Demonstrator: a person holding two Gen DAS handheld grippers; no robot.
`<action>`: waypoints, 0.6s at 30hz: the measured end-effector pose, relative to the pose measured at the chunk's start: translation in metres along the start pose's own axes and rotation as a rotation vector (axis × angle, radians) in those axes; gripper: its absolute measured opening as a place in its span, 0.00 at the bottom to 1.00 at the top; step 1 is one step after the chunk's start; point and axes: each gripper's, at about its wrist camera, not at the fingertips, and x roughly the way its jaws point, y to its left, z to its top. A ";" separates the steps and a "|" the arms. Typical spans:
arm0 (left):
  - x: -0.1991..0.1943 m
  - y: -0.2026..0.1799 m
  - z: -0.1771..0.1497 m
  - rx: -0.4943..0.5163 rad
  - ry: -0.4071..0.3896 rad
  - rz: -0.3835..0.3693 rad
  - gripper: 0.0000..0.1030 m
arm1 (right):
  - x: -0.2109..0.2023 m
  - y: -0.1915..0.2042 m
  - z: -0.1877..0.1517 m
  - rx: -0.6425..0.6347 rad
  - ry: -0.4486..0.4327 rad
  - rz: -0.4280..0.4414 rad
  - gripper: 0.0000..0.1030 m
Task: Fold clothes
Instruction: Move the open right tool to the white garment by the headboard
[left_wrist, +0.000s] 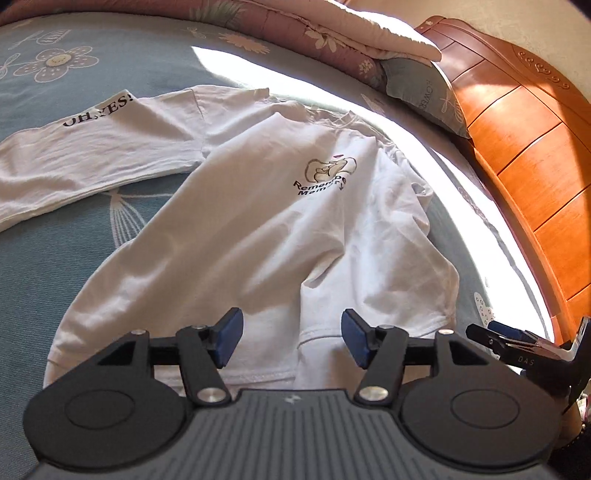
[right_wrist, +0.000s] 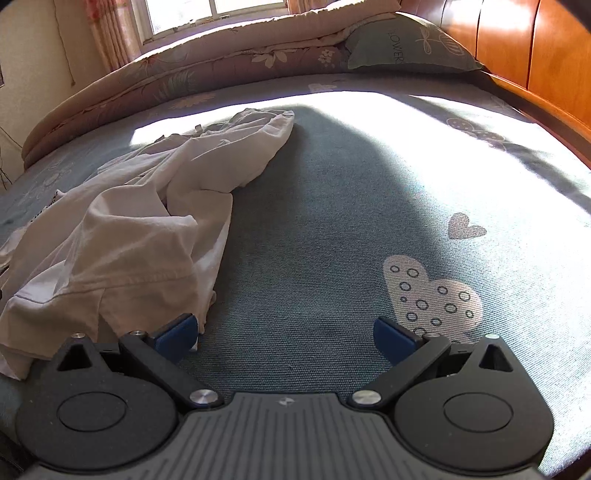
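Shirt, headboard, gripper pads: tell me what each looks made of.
Shirt: thin white knit, probably cotton; matte, finely wrinkled, stitched hem, black print on the chest.
Headboard: wood or wood veneer in orange-brown panels; glossy, since sunlight glares off it.
Pads of the left gripper: blue, matte, likely rubber or soft plastic, on black rigid plastic fingers. The exact material cannot be told.

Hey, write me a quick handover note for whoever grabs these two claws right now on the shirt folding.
Left claw: open, nothing between its pads, over the hem of the white long-sleeve shirt.
Right claw: open and empty, over bare blue bedsheet beside the shirt's bunched edge.
Shirt: on the bed, print side up; "OH, YES!" sleeve stretched out flat, the other side crumpled inward.
Done: one rough side fold at most.
Left: tidy that side, fold in the sleeve, fold the body.
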 end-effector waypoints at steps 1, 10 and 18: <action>0.009 -0.004 0.000 0.020 0.014 0.002 0.63 | 0.001 0.002 0.003 -0.010 -0.002 0.004 1.00; 0.032 -0.014 -0.013 0.134 0.044 0.001 0.83 | 0.025 0.000 0.035 -0.007 -0.021 0.050 1.00; 0.034 -0.011 -0.011 0.108 0.046 -0.033 0.89 | 0.075 0.017 0.065 -0.048 0.004 0.035 1.00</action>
